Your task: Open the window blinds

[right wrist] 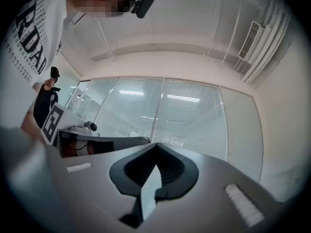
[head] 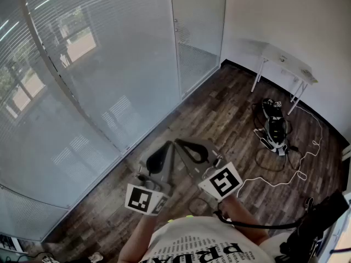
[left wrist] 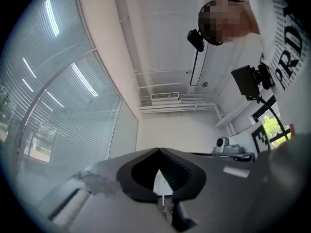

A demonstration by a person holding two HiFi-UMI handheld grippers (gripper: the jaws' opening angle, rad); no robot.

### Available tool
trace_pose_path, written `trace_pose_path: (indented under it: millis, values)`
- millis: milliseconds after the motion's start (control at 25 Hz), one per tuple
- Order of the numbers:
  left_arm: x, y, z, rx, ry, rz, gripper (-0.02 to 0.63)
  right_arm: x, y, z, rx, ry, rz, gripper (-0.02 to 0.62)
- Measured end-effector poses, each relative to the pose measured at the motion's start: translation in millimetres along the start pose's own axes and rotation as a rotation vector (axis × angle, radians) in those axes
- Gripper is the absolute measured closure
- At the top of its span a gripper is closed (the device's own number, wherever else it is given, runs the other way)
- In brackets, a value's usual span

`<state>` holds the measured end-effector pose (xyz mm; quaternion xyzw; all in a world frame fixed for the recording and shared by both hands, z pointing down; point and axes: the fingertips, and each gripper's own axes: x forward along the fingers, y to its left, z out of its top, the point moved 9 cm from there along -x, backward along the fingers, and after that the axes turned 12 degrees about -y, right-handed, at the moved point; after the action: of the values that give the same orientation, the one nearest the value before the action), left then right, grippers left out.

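Slatted white window blinds hang lowered over the glass wall on the left and straight ahead, with slats turned so daylight shows dimly through. They also fill the left of the left gripper view as blinds and the middle of the right gripper view as blinds. Both grey grippers are held side by side low in front of me, angled slightly up, well short of the blinds. My left gripper is shut with nothing in it, tips meeting. My right gripper is shut and empty too.
A small white table stands by the far right wall. Black gear and loose white cables lie on the wood floor to the right. A black bag sits at the lower right. Another person stands behind.
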<state>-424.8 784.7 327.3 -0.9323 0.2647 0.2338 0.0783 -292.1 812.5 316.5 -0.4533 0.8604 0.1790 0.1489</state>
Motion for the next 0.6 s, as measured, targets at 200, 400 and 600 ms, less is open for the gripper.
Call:
trace_pose_path:
  millis: [200,400,600]
  values:
    - [1,0,-5,-0.007,-0.003,-0.001,0.615,-1,-3,-4,0.010,-0.038,-0.012,0.591]
    - [-9,4,-29,-0.018,0.009,0.001,0.615,-7,0,-29,0.026,-0.070,-0.021,0.591]
    - [-22,12,-40,-0.044,0.039,0.038,0.615,-5,5,-47,-0.017,0.034,0.037,0.591]
